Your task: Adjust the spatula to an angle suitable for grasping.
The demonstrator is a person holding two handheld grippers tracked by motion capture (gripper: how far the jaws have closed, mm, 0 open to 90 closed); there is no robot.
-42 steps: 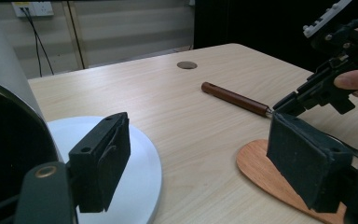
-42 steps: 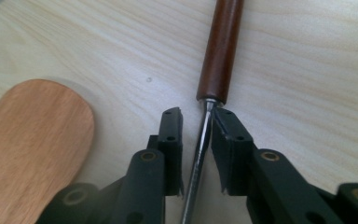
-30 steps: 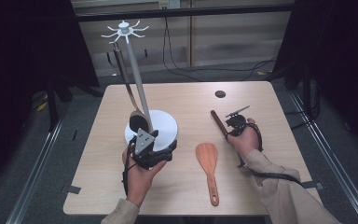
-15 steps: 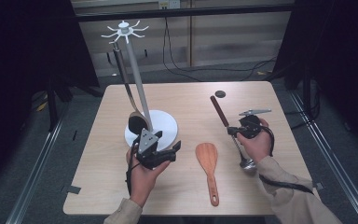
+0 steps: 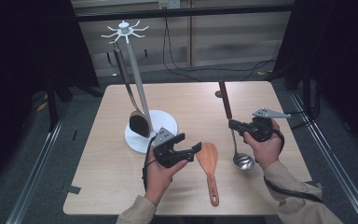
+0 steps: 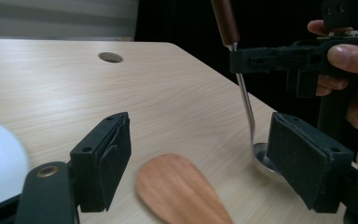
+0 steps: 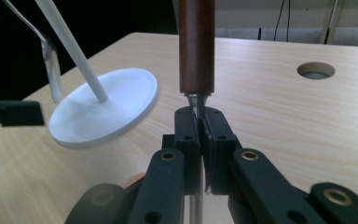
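My right gripper point(image 5: 235, 125) is shut on the thin metal shaft of a ladle point(image 5: 244, 161), just below its brown handle point(image 7: 196, 46). The ladle stands steeply tilted, handle up, with its bowl low at the table by the right hand. A wooden spatula point(image 5: 208, 161) lies flat at the front middle of the table. My left gripper point(image 5: 189, 147) is open just left of the spatula's blade point(image 6: 182, 191), with nothing between its pads. A white hook stand point(image 5: 137, 74) at the left carries a dark spoon point(image 5: 140, 123).
The stand's round white base point(image 7: 107, 105) lies close behind the left hand. A small round hole point(image 7: 315, 70) sits in the tabletop point(image 5: 191, 100) near its far edge. The right hand is near the table's right edge, and cables run across the floor behind.
The right gripper has risen with the ladle, swinging it from lying flat to nearly upright. The left gripper has slid to the right, up to the spatula's blade.
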